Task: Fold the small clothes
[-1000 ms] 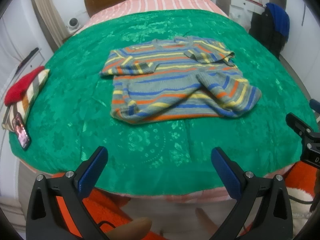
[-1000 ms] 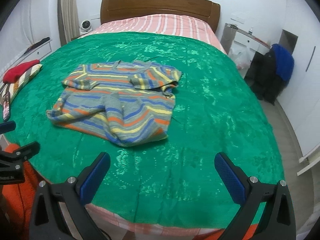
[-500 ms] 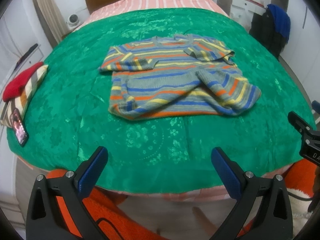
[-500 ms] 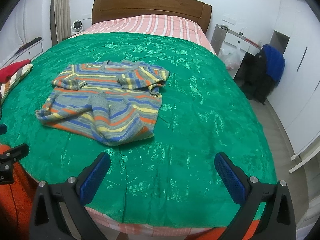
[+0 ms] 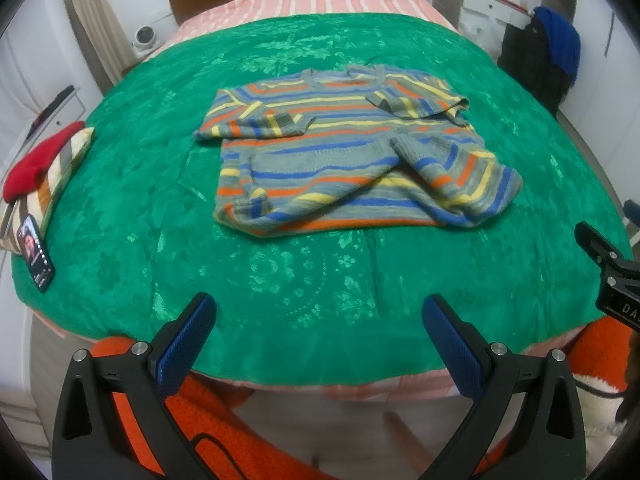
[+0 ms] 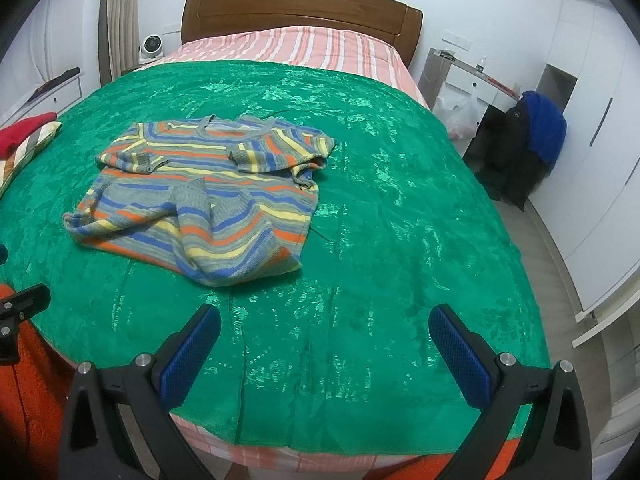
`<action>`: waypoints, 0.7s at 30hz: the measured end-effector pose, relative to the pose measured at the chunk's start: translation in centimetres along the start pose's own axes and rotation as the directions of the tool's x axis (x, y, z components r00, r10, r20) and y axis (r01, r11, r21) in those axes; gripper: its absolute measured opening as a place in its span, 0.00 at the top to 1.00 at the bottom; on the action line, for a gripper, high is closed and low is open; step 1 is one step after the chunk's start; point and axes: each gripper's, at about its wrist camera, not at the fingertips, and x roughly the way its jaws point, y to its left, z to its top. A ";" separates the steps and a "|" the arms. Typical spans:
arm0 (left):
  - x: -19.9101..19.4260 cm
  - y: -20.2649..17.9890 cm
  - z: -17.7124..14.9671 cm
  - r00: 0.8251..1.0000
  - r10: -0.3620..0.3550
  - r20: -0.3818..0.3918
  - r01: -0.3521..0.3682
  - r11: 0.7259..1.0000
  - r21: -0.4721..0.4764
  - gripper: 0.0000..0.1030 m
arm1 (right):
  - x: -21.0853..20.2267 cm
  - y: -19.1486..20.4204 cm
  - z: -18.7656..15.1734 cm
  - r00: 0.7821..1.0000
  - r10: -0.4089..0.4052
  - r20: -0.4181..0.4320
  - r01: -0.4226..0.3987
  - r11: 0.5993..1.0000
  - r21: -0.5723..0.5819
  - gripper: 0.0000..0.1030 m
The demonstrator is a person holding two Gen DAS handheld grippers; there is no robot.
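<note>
A small striped sweater, grey with orange, blue and yellow bands, lies flat on the green bedspread, both sleeves folded in over the body. It also shows in the right wrist view. My left gripper is open and empty, held back over the bed's near edge, well short of the sweater's hem. My right gripper is open and empty, over the bedspread to the right of the sweater and short of it.
A red and striped folded pile and a phone lie at the bed's left edge. A wooden headboard is at the far end. A chair with dark and blue clothes stands right of the bed.
Both grippers have shifted slightly; the sweater sits a little further left in the right wrist view. The sweater itself has not moved. Both grippers stay open.
</note>
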 end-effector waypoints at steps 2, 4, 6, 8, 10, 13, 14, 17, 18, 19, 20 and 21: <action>0.1 -0.1 0.0 1.000 -0.003 -0.001 0.003 1.000 0.001 0.00 | 0.0 0.0 0.0 1.000 0.000 -0.003 0.000 1.000 0.000 0.00; 0.3 -0.2 -0.1 1.000 -0.007 -0.008 0.007 1.000 0.003 0.00 | 0.0 -0.1 -0.1 1.000 0.005 -0.004 -0.005 1.000 0.003 0.00; 0.3 -0.3 -0.2 1.000 -0.008 -0.010 0.008 1.000 0.008 0.00 | 0.0 -0.2 -0.2 1.000 0.011 -0.003 -0.011 1.000 0.007 0.00; 0.2 -0.5 -0.2 1.000 -0.009 -0.005 0.009 1.000 0.012 0.00 | 0.2 -0.3 -0.2 1.000 0.021 -0.006 -0.021 1.000 0.014 0.00; 0.1 -0.4 -0.3 1.000 -0.011 -0.003 0.011 1.000 0.012 0.00 | 0.3 -0.3 -0.2 1.000 0.027 -0.012 -0.027 1.000 0.017 0.00; 0.1 -0.4 -0.3 1.000 -0.013 -0.008 0.013 1.000 0.007 0.00 | 0.4 0.0 -0.3 0.999 0.042 -0.020 -0.042 0.999 0.013 0.00; 0.1 -0.4 -0.3 1.000 -0.014 -0.010 0.014 1.000 0.004 0.00 | 0.4 0.1 -0.3 0.999 0.045 -0.020 -0.045 0.999 0.011 0.00; 0.1 -0.3 -0.4 1.000 -0.016 -0.014 0.016 1.000 0.002 0.00 | 0.3 0.4 -0.3 0.998 0.054 -0.017 -0.054 0.999 0.004 0.00; 0.2 -0.3 -0.4 1.000 -0.016 -0.013 0.016 1.000 0.002 0.00 | 0.4 0.5 -0.3 0.998 0.056 -0.017 -0.056 0.998 0.002 0.00; 0.1 -0.4 -0.4 1.000 -0.016 -0.013 0.016 1.000 0.003 0.00 | 0.4 0.6 -0.3 0.998 0.057 -0.018 -0.057 0.998 0.001 0.00; 0.2 -0.3 -0.4 1.000 -0.016 -0.014 0.016 1.000 0.002 0.00 | 0.5 0.6 -0.3 0.998 0.059 -0.020 -0.059 0.998 0.001 0.00; 0.3 -0.3 -0.3 1.000 -0.016 -0.016 0.016 1.000 0.001 0.00 | 0.5 0.7 -0.3 0.998 0.062 -0.023 -0.062 0.998 0.002 0.00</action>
